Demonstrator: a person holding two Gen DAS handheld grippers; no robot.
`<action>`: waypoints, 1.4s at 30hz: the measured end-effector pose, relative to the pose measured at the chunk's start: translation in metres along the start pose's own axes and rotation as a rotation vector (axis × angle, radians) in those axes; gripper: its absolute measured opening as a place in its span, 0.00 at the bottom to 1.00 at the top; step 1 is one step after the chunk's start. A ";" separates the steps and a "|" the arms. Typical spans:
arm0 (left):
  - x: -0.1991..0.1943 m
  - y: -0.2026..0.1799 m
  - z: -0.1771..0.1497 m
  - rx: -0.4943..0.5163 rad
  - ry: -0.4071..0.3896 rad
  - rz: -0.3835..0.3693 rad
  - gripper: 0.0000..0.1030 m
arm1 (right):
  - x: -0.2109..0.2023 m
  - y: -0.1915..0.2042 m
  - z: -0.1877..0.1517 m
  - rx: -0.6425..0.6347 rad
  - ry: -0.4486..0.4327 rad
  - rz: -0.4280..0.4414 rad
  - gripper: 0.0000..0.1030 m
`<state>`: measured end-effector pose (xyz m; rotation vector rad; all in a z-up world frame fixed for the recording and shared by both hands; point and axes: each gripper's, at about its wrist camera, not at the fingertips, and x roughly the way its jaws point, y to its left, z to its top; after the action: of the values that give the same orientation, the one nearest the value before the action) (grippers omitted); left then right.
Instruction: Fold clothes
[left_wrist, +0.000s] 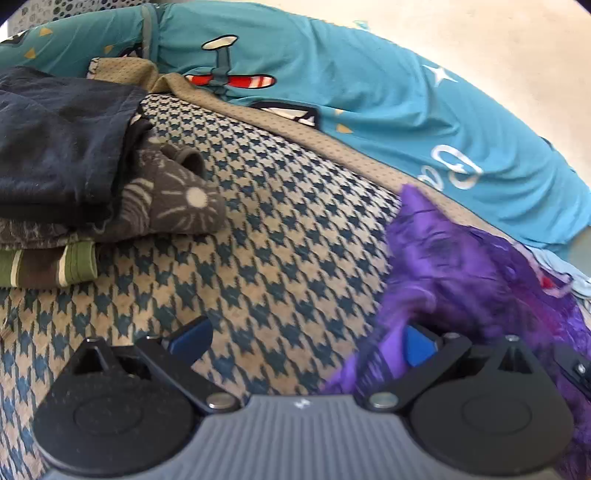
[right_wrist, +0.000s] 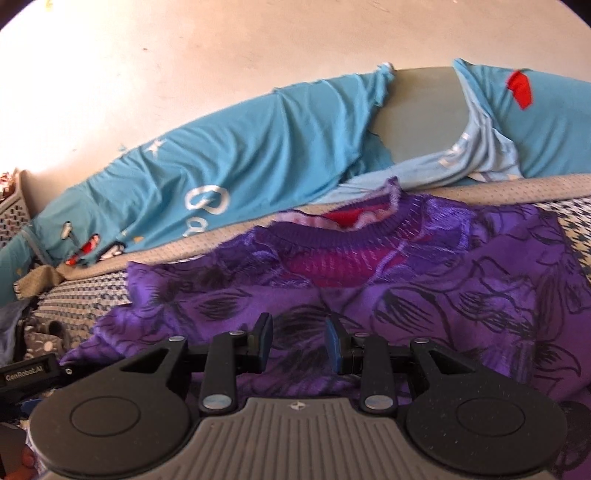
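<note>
The purple top (right_wrist: 424, 295) is cloth with a slight sheen, its surface textured with dark leaf lines, and its collar (right_wrist: 332, 236) is ribbed knit. The bed cover (left_wrist: 280, 229) is a woven houndstooth fabric, matt and a little coarse, edged with a dotted tan band (left_wrist: 332, 144). The teal sheet (left_wrist: 369, 85) looks smooth, thin and creased. The folded pile (left_wrist: 74, 184) is soft matt cloth. Each claw (right_wrist: 298, 345) is matt black plastic, finely grained, with shiny metal pins (right_wrist: 380, 400), blue rubbery pads (right_wrist: 331, 343) and a ridged grey body (right_wrist: 295, 435).
</note>
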<state>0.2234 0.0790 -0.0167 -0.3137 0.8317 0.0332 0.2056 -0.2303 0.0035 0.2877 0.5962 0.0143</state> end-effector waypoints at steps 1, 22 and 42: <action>-0.002 -0.001 -0.001 0.007 0.000 -0.004 1.00 | 0.000 0.003 0.000 -0.011 -0.004 0.013 0.29; 0.013 -0.014 0.013 0.028 -0.019 -0.050 1.00 | 0.012 0.023 -0.009 -0.073 0.016 0.113 0.29; 0.026 -0.005 0.007 0.007 0.063 0.029 1.00 | 0.050 0.103 0.019 -0.319 0.020 0.305 0.29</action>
<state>0.2472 0.0741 -0.0300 -0.2968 0.8990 0.0476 0.2650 -0.1316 0.0190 0.0663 0.5560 0.4030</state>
